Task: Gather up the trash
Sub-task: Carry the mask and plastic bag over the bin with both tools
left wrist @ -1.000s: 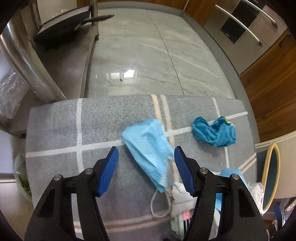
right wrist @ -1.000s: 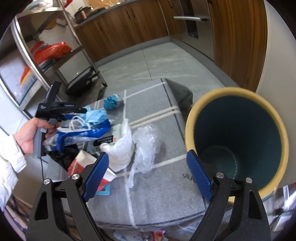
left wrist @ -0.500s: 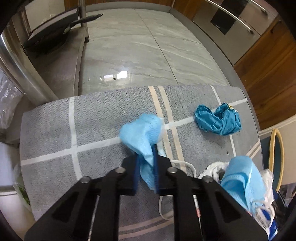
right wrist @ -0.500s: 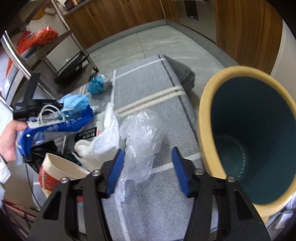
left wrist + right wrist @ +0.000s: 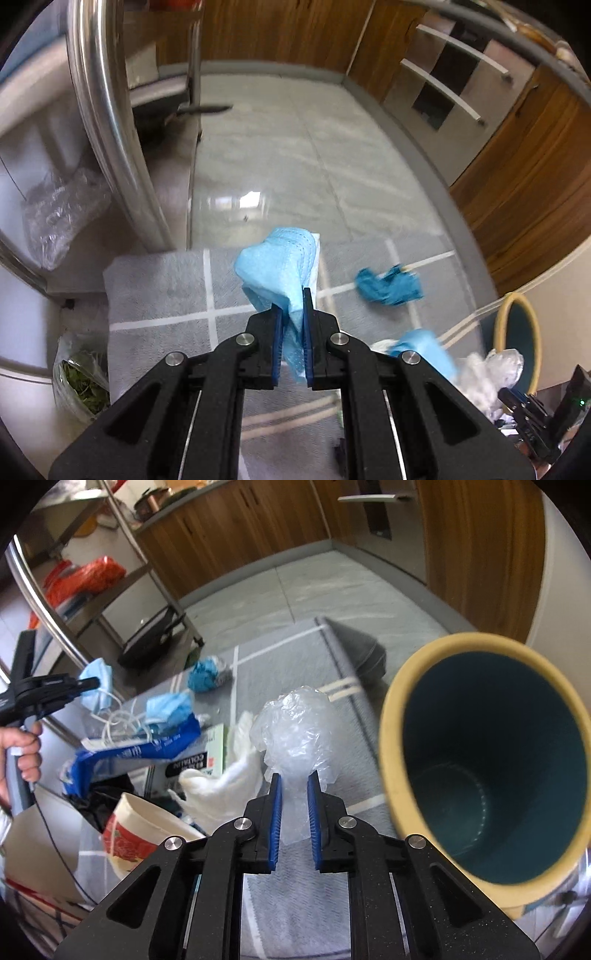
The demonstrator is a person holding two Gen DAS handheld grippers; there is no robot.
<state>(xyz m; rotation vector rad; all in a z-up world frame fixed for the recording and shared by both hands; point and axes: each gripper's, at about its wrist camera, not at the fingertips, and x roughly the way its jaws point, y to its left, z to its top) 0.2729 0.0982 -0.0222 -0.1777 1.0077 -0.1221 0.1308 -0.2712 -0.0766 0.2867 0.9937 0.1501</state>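
Since a second ago: left gripper (image 5: 292, 299) closed on the light blue face mask (image 5: 277, 266) and lifted it off the grey rug (image 5: 159, 288); the mask was flat on the rug then, now it hangs bunched between the blue pads, clear of the rug. Right gripper (image 5: 294, 784) had its jaws wide over the pile; they have just been closing and now pinch the clear plastic bag (image 5: 295, 720), which sticks up crumpled above the pads.

Left is clenched on the mask, right on the bag.

Right wrist view: the yellow bin with dark teal inside (image 5: 391, 716) sits just right of the right gripper, mouth tilted toward the camera. The person's hand (image 5: 22, 746) holds the left gripper at far left, mask hanging from its tip.

Remaining on the rug:
- crumpled teal cloth (image 5: 388, 286), apart from the rest
- second blue mask (image 5: 170, 707) on the pile
- blue-and-white wrapper (image 5: 147, 751)
- white cloth wad (image 5: 225, 786)
- paper cup with red print (image 5: 136, 834) on its side, near the left edge
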